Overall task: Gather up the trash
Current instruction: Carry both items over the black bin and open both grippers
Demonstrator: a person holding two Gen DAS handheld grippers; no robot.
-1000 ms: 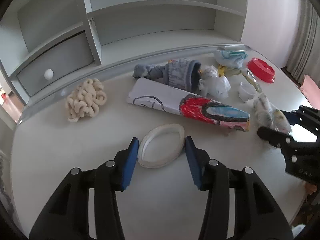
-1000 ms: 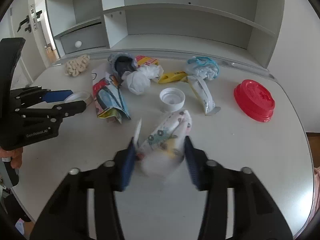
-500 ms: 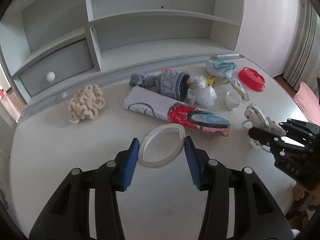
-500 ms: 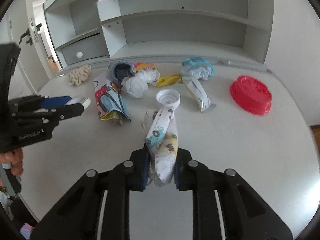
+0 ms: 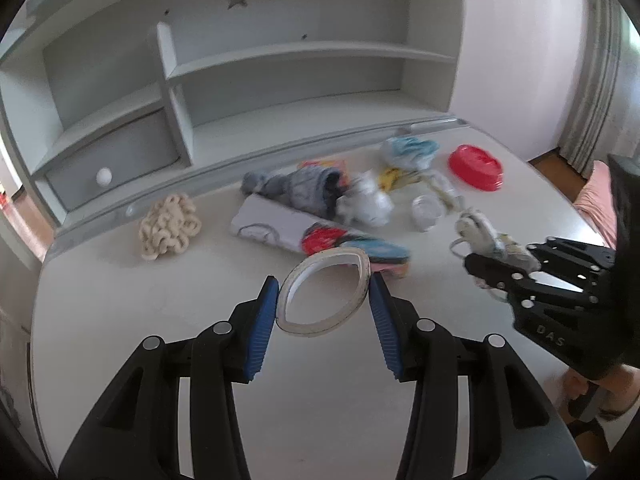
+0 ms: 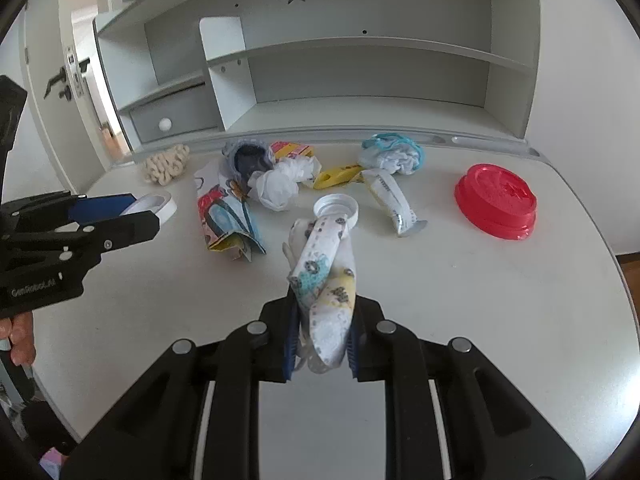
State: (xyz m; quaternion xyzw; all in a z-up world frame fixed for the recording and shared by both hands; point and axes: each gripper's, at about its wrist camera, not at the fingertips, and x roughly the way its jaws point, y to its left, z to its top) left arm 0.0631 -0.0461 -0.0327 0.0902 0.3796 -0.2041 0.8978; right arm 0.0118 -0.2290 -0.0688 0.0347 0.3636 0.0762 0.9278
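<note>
Crumpled patterned wrapper [image 6: 326, 292] pinched in right tool [image 6: 322, 340]; squashed white ring [image 5: 324, 292] in left tool [image 5: 324, 320].

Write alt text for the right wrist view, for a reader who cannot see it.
The right gripper is clamped on a crumpled patterned wrapper, held above a white desk strewn with trash: a red lid, a white cap, a squeezed tube and a crushed colourful carton. At the left edge, the left gripper holds a white ring.
</note>
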